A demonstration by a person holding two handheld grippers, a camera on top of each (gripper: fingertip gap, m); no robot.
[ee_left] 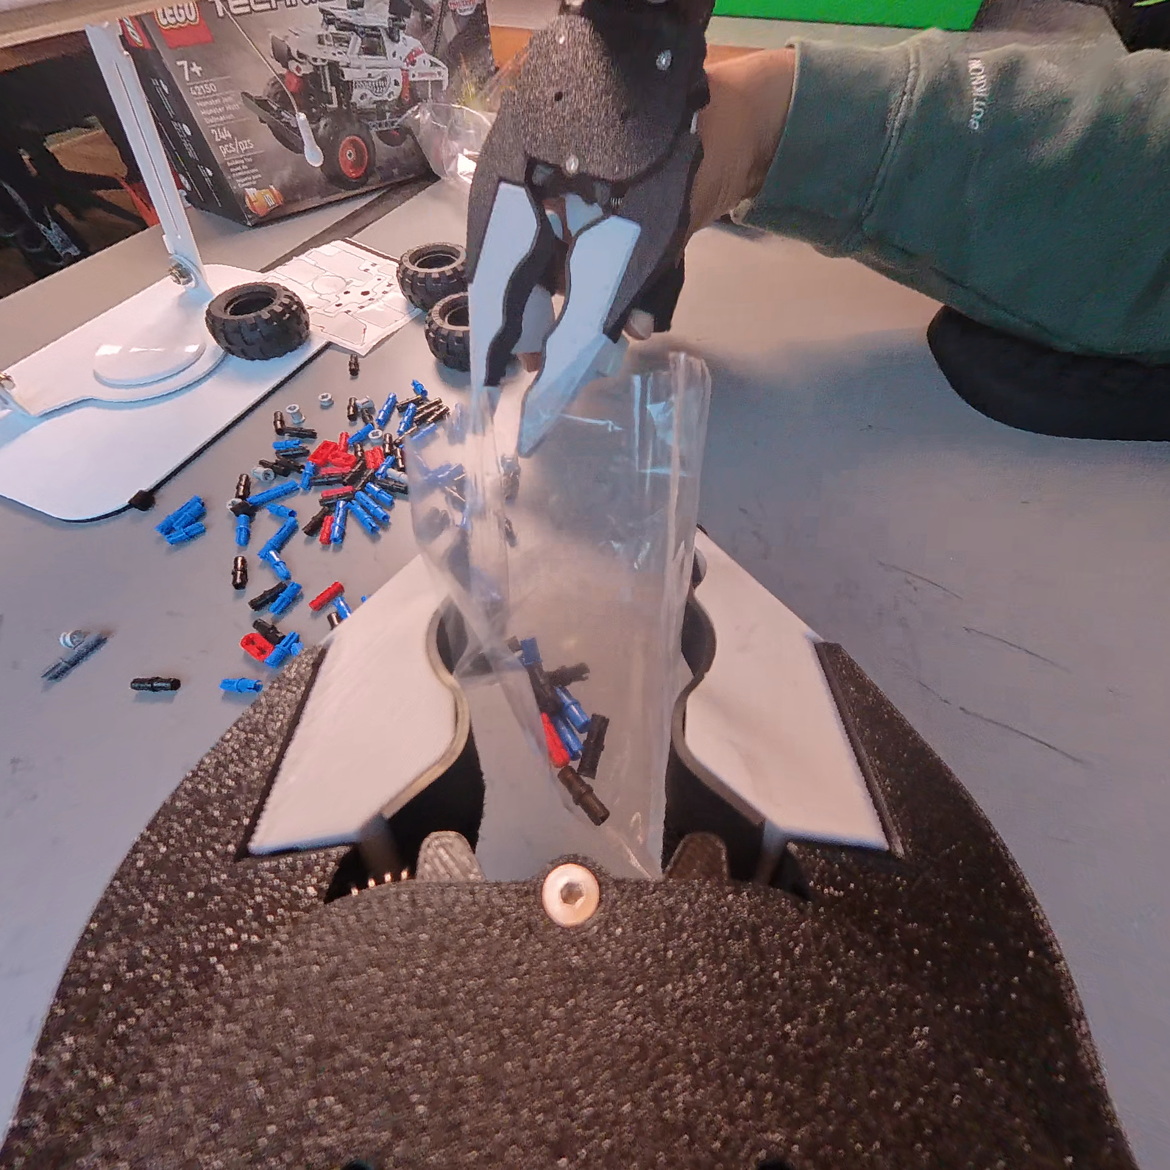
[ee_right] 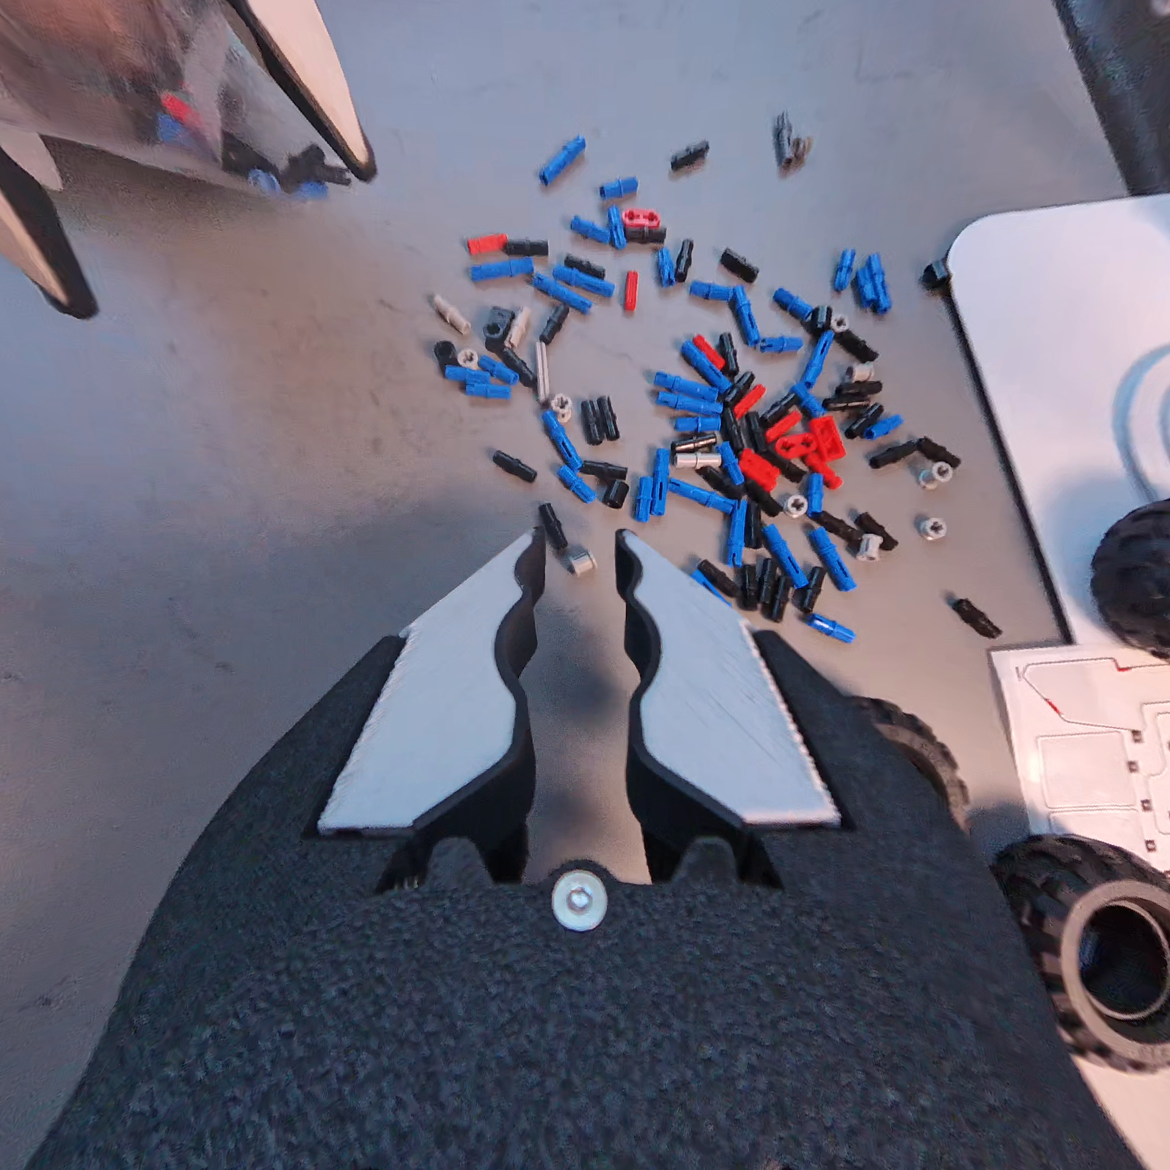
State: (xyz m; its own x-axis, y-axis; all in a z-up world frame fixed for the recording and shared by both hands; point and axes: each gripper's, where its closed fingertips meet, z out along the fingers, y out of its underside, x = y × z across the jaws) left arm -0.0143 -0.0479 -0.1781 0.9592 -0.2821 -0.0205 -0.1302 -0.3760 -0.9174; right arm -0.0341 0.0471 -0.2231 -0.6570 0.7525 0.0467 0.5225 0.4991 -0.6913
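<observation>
1. The grey table (ee_left: 886, 570) carries everything. At its far edge stand a toy-kit box (ee_left: 285, 107) and a white stand (ee_left: 95, 443).
2. The left gripper (ee_left: 563, 570) has its fingers spread wide, and the clear plastic bag (ee_left: 601, 506) stands up between them. The film hides the fingertips, so what supports the bag is hard to make out.
3. The right gripper (ee_right: 580, 535), on an arm in a green sleeve (ee_left: 949, 190), has its fingers slightly parted with nothing between them. One tip sits at the bag's upper edge, but actual contact is unclear.
4. The bag looks thin, limp, slick and very light. Its flat upper edge seems the surest place to pinch it.
5. Black tyres (ee_left: 256, 320) lie near a sticker sheet (ee_left: 348, 285).
6. A few small pins (ee_left: 570, 728) sit in the bag's lower corner.
7. Many more blue, black and red loose pins (ee_left: 342, 468) lie scattered on the table beside it. The right wrist view is blurred.
</observation>
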